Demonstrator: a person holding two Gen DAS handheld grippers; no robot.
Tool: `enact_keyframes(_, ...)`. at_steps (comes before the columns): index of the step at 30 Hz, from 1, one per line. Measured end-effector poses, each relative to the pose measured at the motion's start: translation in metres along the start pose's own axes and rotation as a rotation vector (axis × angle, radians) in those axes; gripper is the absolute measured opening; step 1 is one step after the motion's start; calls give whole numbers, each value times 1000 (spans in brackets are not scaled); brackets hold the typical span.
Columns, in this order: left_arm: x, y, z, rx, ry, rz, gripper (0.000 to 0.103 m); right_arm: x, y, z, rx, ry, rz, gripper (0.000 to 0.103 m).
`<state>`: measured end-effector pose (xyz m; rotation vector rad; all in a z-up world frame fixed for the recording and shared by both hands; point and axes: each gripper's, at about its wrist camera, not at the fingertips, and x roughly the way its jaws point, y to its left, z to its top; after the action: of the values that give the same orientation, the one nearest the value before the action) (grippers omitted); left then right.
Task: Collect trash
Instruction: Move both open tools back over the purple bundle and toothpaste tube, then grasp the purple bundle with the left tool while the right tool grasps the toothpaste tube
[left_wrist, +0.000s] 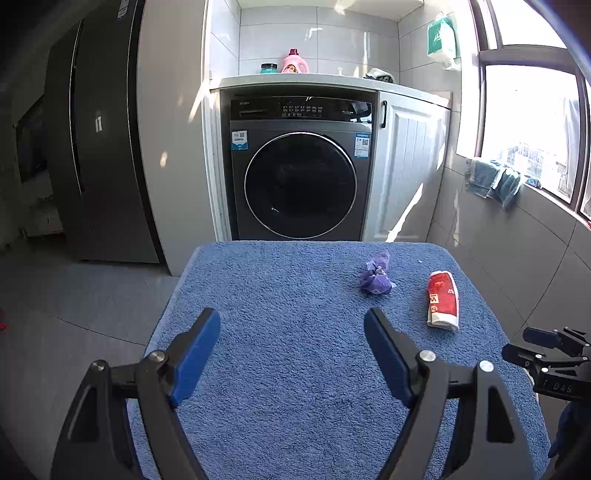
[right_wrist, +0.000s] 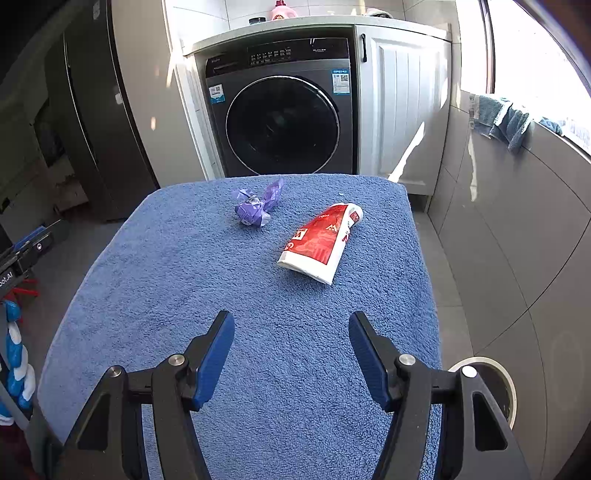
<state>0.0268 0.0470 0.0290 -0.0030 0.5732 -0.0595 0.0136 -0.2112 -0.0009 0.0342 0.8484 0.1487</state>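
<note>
blue-padded fingers of the left gripper (left_wrist: 291, 326) stand wide apart over the blue towel (left_wrist: 280, 369), nothing between them. right gripper (right_wrist: 291, 330) likewise spread and empty. only the right wrist view shows a round bin (right_wrist: 508, 384) on the floor by the table's right edge; only the left wrist view shows the window (left_wrist: 532, 122). ahead of both pairs of fingers, well apart from them, lie a crumpled purple wrapper (right_wrist: 256, 206) and, to its right, a flattened red-and-white packet (right_wrist: 321, 242), just short of the washing machine (right_wrist: 280, 122).
</note>
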Motion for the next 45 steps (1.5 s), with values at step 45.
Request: enact_keyframes(45, 255, -118, 51, 131, 341, -327, 79, 154, -71, 71, 167, 98, 100, 66)
